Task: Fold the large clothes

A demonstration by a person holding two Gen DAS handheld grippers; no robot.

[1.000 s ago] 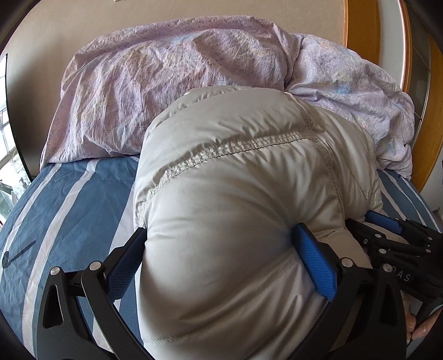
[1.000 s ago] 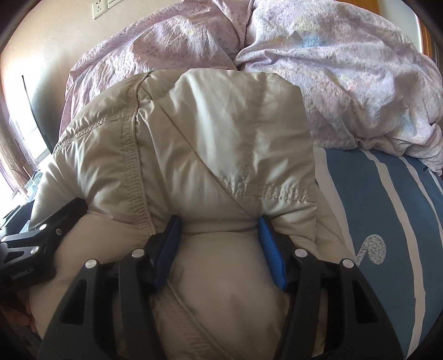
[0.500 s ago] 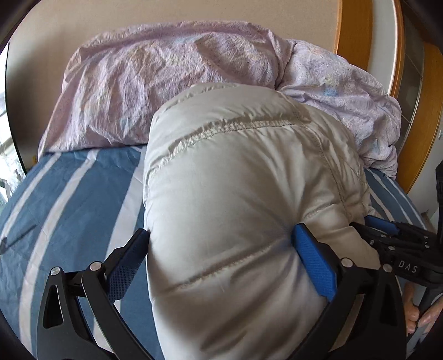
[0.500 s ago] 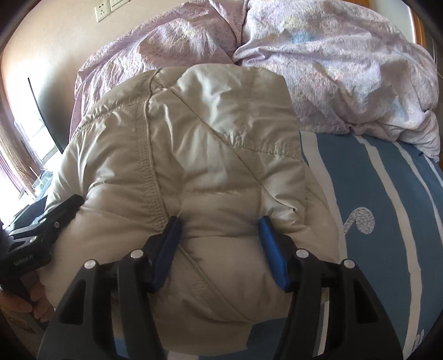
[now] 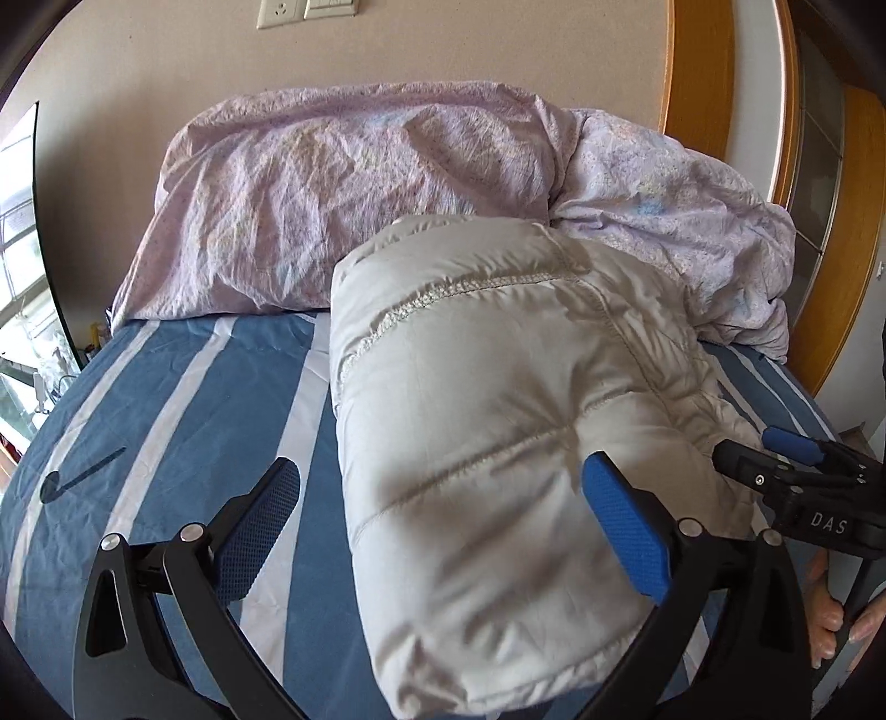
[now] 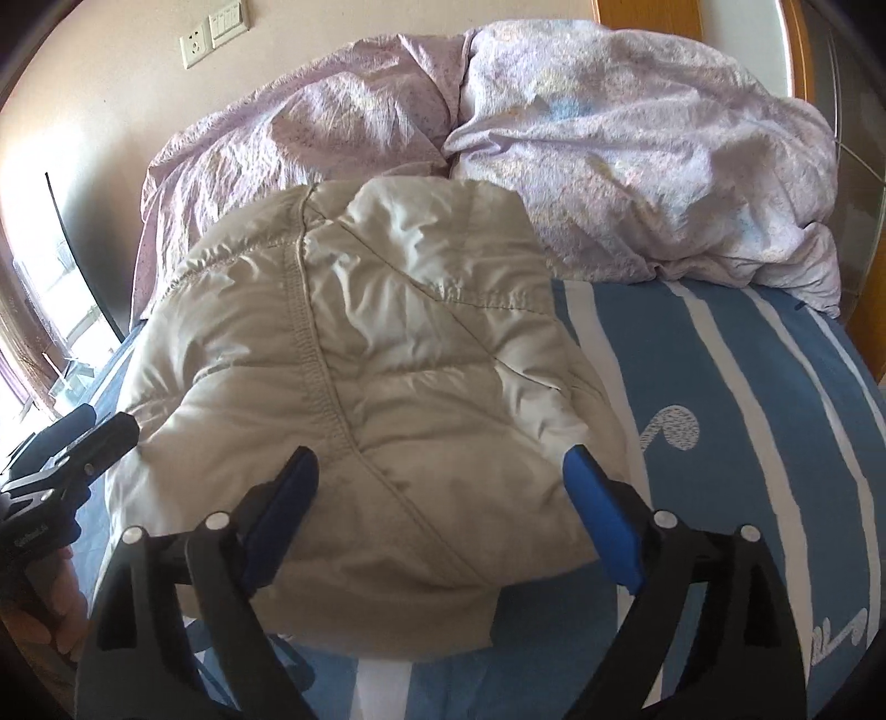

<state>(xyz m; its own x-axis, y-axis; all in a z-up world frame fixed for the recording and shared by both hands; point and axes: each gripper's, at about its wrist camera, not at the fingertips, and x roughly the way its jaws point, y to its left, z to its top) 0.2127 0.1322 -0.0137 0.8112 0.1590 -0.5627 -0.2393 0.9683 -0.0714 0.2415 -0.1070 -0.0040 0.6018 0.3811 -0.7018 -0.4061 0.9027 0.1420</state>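
Observation:
A beige quilted puffer jacket (image 5: 487, 399) lies folded into a thick bundle on the blue striped bed sheet (image 5: 177, 399); it also shows in the right wrist view (image 6: 376, 387). My left gripper (image 5: 443, 526) is open, its blue pads wide apart, the right pad against the bundle's near end. My right gripper (image 6: 443, 515) is open, its pads straddling the bundle's near edge without pinching it. The right gripper also shows at the far right of the left wrist view (image 5: 797, 471), and the left gripper at the far left of the right wrist view (image 6: 72, 448).
A crumpled lilac duvet (image 5: 387, 188) is heaped at the head of the bed (image 6: 637, 149), touching the jacket's far end. A wooden frame (image 5: 698, 72) stands at right, a wall socket (image 5: 279, 11) above, a window (image 5: 16, 266) at left.
Both grippers have pulled back and risen from the bundle. The right gripper, shut on a fold of the jacket before, has opened wide. The bundle has settled flat on the sheet.

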